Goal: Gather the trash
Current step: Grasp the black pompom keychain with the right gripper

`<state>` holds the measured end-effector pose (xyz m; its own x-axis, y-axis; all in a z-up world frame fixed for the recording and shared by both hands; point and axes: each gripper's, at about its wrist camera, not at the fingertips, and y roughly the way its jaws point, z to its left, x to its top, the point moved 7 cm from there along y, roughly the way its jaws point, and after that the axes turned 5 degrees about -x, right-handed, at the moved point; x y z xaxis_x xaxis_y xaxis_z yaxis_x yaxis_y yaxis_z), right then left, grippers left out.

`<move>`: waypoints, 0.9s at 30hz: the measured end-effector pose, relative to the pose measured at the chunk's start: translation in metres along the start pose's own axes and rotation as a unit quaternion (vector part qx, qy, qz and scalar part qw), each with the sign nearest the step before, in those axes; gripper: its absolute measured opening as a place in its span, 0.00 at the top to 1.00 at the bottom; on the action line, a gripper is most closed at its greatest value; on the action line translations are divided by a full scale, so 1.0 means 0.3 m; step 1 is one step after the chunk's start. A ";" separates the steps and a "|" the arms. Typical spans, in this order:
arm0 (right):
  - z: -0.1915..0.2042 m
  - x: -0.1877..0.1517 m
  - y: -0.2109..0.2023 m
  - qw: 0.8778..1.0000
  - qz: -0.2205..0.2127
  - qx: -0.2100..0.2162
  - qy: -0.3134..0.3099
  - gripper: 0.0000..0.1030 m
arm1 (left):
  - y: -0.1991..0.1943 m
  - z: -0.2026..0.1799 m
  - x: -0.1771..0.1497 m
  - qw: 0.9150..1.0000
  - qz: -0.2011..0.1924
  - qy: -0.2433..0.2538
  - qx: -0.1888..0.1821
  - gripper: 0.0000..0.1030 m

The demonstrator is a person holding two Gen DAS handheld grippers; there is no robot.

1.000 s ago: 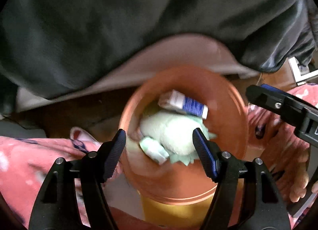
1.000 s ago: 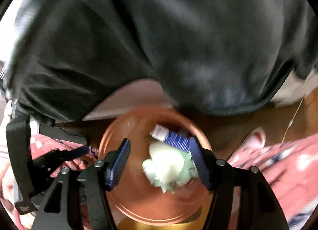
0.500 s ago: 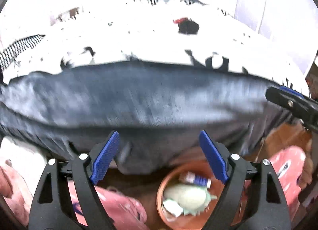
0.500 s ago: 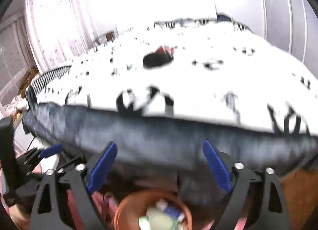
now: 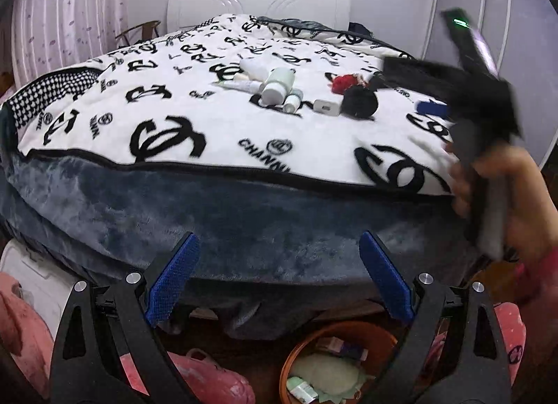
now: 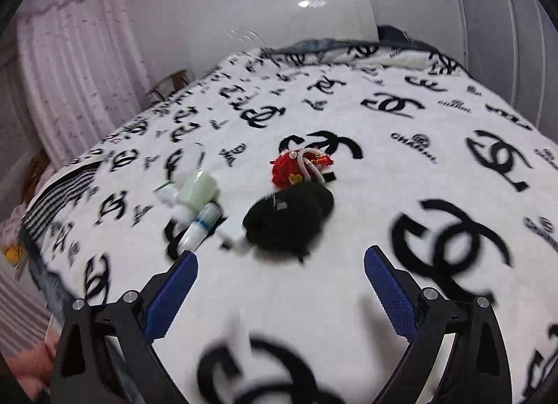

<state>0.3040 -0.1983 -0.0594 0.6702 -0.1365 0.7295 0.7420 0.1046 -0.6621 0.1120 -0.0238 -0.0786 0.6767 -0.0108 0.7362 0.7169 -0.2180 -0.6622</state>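
An orange bin (image 5: pixel 296 351) on the floor at the bed's foot holds a pale green wad (image 5: pixel 326 371) and small boxes. My left gripper (image 5: pixel 279 278) is open and empty, above and behind the bin, facing the bed's dark blue side. My right gripper (image 6: pixel 280 292) is open and empty over the white logo blanket (image 6: pixel 401 166). Ahead of it lie a black soft item (image 6: pixel 289 219), a red ornament (image 6: pixel 289 168), a pale green bottle (image 6: pixel 197 191) and a white tube (image 6: pixel 202 222). The same items show in the left wrist view (image 5: pixel 279 84).
The right gripper's body and the hand holding it (image 5: pixel 488 146) cross the right side of the left wrist view. A white charger block (image 5: pixel 326 106) lies on the bed. Pink slippers (image 5: pixel 209 376) lie on the floor. Curtains (image 6: pixel 80 65) hang left; a headboard (image 5: pixel 258 2) stands behind.
Both grippers have lifted away from the orange bin and swung up to face the bed. The right gripper has moved out over the blanket. Both stay open.
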 end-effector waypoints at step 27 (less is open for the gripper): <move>-0.064 -0.049 -0.311 0.993 -0.044 0.109 0.004 0.47 | 0.226 0.128 0.337 0.999 0.006 -0.042 -0.019 0.12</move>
<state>0.2247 -0.2250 -0.0117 0.6029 -0.1628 0.7810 0.7838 0.3033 -0.5419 0.2356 -0.0020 -0.0543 0.6984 0.0674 0.7125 0.7025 -0.2547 -0.6645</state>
